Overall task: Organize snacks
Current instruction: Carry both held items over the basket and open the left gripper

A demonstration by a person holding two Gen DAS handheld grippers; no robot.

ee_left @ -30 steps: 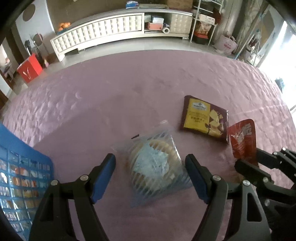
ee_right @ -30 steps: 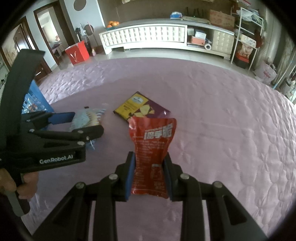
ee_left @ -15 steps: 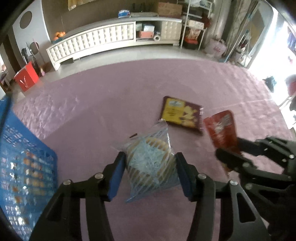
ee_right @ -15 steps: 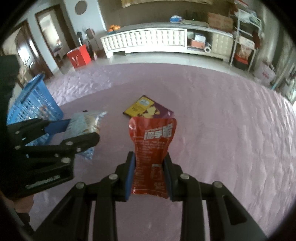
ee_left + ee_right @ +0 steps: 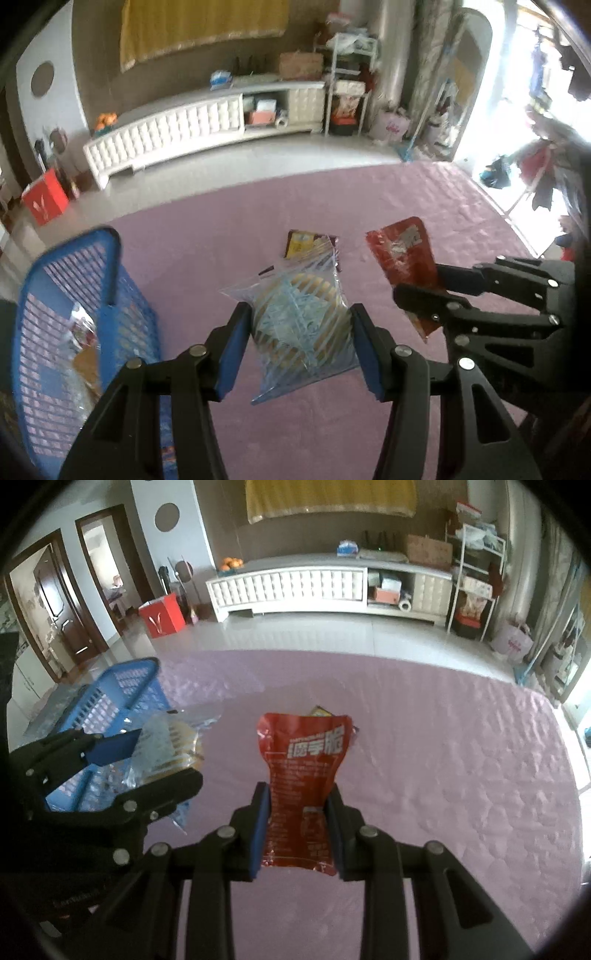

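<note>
Left gripper [image 5: 301, 345] clamps a clear blue-striped cookie bag [image 5: 301, 325] beside the blue plastic basket [image 5: 110, 280]; right gripper [image 5: 298, 830] clamps a red foil snack pouch [image 5: 303, 771].

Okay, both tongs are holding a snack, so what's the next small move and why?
Probably swing the left tongs left over the blue basket and release. They are shut on the clear striped cookie bag, held off the pink cover, and the basket sits just to their left with snacks already inside. The right tongs, shut on the red pouch, can follow.
</note>
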